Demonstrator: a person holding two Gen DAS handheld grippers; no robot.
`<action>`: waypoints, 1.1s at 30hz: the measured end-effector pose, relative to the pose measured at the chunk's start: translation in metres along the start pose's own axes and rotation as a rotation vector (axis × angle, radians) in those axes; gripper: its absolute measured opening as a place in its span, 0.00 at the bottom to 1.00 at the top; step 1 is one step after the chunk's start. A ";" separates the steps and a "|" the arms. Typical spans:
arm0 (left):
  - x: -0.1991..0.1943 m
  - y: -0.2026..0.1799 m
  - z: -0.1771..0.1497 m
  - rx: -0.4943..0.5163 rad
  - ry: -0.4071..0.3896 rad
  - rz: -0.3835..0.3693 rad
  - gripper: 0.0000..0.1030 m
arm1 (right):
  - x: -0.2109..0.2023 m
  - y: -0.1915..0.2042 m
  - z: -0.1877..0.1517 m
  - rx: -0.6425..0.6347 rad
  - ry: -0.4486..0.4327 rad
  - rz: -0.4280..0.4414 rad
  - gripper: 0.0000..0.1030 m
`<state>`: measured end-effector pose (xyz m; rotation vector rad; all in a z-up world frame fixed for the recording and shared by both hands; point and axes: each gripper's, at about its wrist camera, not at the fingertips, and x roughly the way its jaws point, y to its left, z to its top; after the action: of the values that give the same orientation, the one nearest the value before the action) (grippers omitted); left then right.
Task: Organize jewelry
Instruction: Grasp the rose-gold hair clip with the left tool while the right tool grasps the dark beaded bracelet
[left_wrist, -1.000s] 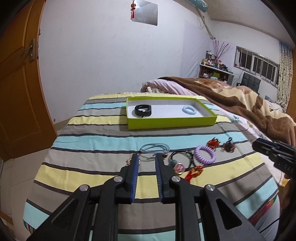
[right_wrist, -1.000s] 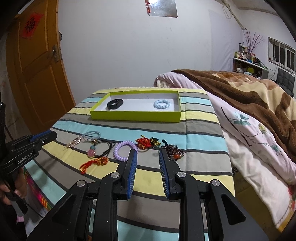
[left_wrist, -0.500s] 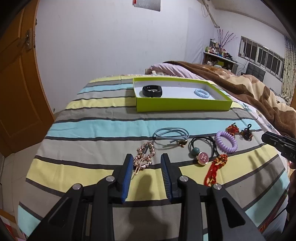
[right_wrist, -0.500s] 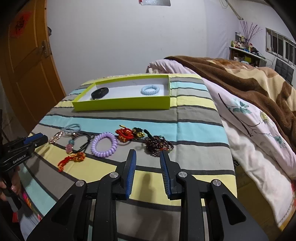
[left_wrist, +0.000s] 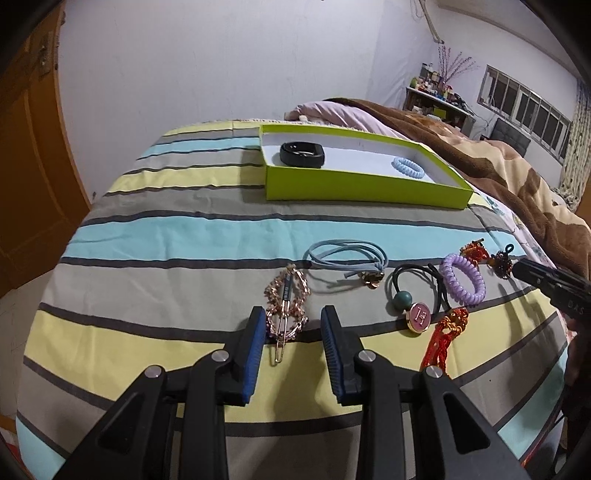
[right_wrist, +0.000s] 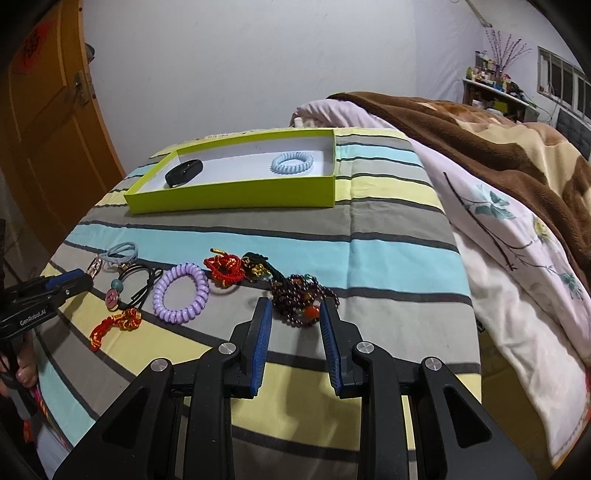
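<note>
**Q:** What occupies the green box?

**A:** A black band at its left end; a pale blue coil tie at its right end. Both lie flat.

**Q:** What lies on the striped cover?

**A:** A row, left to right: rose-gold hair clip, blue cord tie, black elastic with teal bead and pink disc, purple coil tie, red knot charm, dark bead bracelet. A red tassel cord lies nearer, below the elastic.
</note>
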<state>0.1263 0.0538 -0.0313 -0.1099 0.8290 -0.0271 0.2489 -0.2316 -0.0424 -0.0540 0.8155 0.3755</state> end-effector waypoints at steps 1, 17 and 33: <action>0.001 -0.001 0.001 0.008 0.003 0.000 0.31 | 0.001 0.001 0.001 -0.009 0.004 0.000 0.27; 0.007 -0.021 0.004 0.102 0.012 0.076 0.26 | 0.031 0.006 0.013 -0.094 0.096 -0.049 0.35; -0.017 -0.026 -0.002 0.077 -0.057 0.014 0.19 | 0.002 0.006 0.004 -0.052 0.026 -0.026 0.18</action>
<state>0.1143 0.0286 -0.0173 -0.0325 0.7709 -0.0420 0.2508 -0.2248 -0.0405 -0.1182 0.8298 0.3721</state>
